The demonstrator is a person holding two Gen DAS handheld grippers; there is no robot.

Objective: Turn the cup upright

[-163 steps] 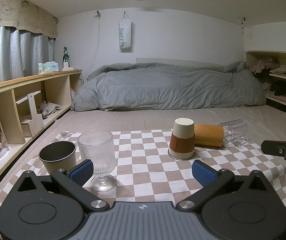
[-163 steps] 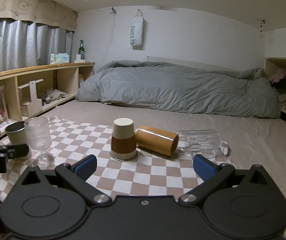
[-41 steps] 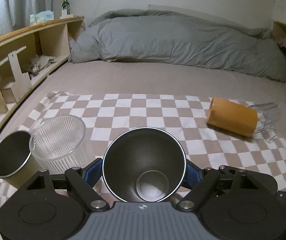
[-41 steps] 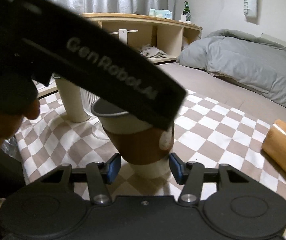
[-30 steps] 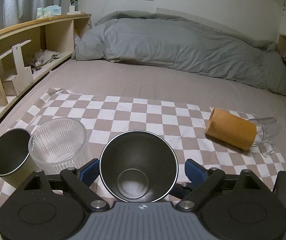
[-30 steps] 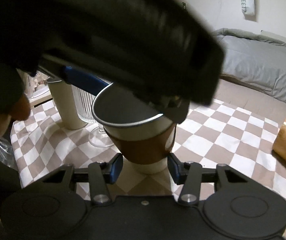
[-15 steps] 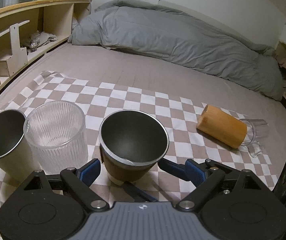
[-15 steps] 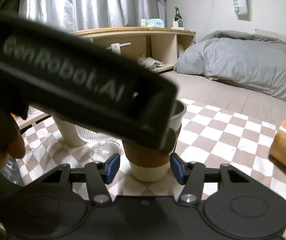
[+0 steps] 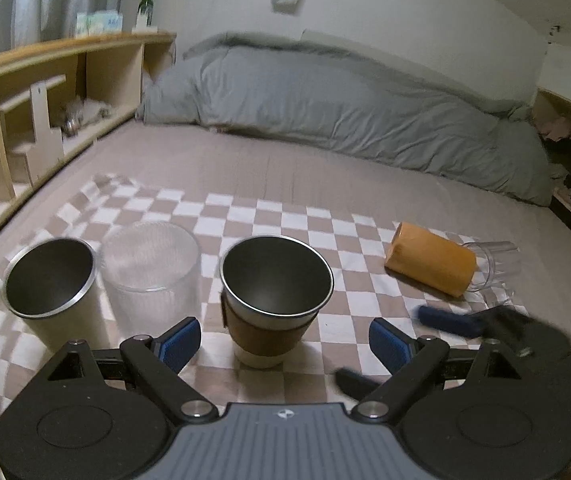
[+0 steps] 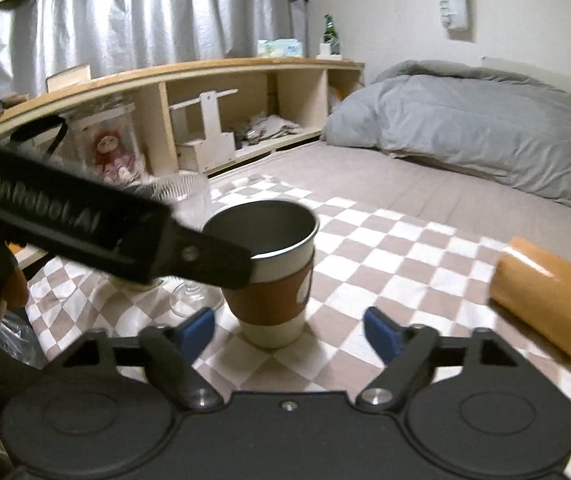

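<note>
The cream cup with a brown sleeve (image 9: 269,308) stands upright, mouth up, on the checkered cloth (image 9: 245,220). My left gripper (image 9: 281,340) is open, its blue pads either side of the cup and apart from it. In the right wrist view the same cup (image 10: 273,280) stands between the open pads of my right gripper (image 10: 289,330), untouched. The left gripper's black body (image 10: 85,228) crosses that view at the left, over the cup's rim. The right gripper's fingers (image 9: 445,320) show blurred at the lower right of the left wrist view.
A metal cup (image 9: 51,284) and a ribbed stemmed glass (image 9: 153,268) stand left of the cup. An orange cup (image 9: 431,264) and a clear glass (image 9: 493,260) lie on their sides at the right. A wooden shelf (image 10: 205,80) runs along the left; a grey duvet (image 9: 345,108) lies behind.
Both grippers have opened and drawn back from the upright cup. The right gripper's fingers have swung out to the right in the left wrist view. The cup stands free.
</note>
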